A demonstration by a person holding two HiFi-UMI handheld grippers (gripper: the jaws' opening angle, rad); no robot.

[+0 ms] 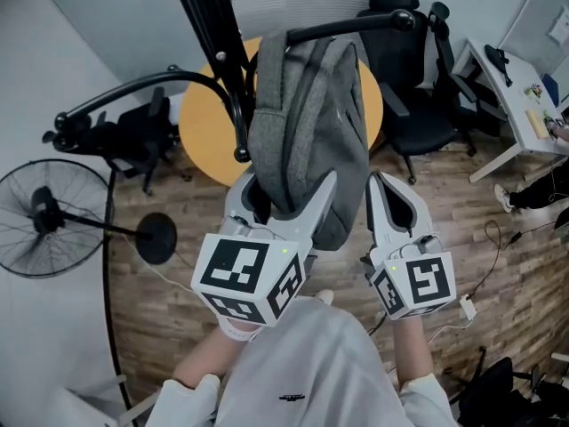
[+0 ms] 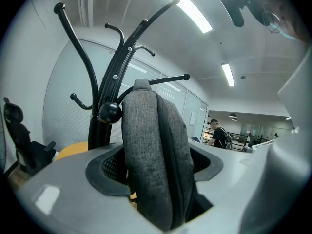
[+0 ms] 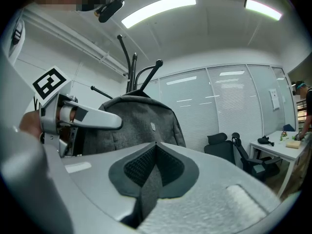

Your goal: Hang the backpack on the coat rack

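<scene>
A grey backpack (image 1: 311, 123) hangs by its top from an arm of the black coat rack (image 1: 213, 34). My left gripper (image 1: 284, 185) stands open around the pack's lower half. In the left gripper view the backpack (image 2: 151, 155) fills the space between the jaws, with a gap showing at the right pad, and the coat rack (image 2: 112, 82) rises behind it. My right gripper (image 1: 375, 181) is beside the pack's right edge with its tips together. In the right gripper view a strip of grey fabric sits pinched in the right gripper (image 3: 155, 147). The backpack (image 3: 131, 126) hangs beyond it.
A round orange table (image 1: 200, 123) stands behind the rack. A floor fan (image 1: 49, 216) is at the left. Black office chairs (image 1: 418, 87) and a white desk (image 1: 511, 87) are at the right. Cables (image 1: 484, 274) lie on the wooden floor. A person (image 2: 219, 135) stands far off.
</scene>
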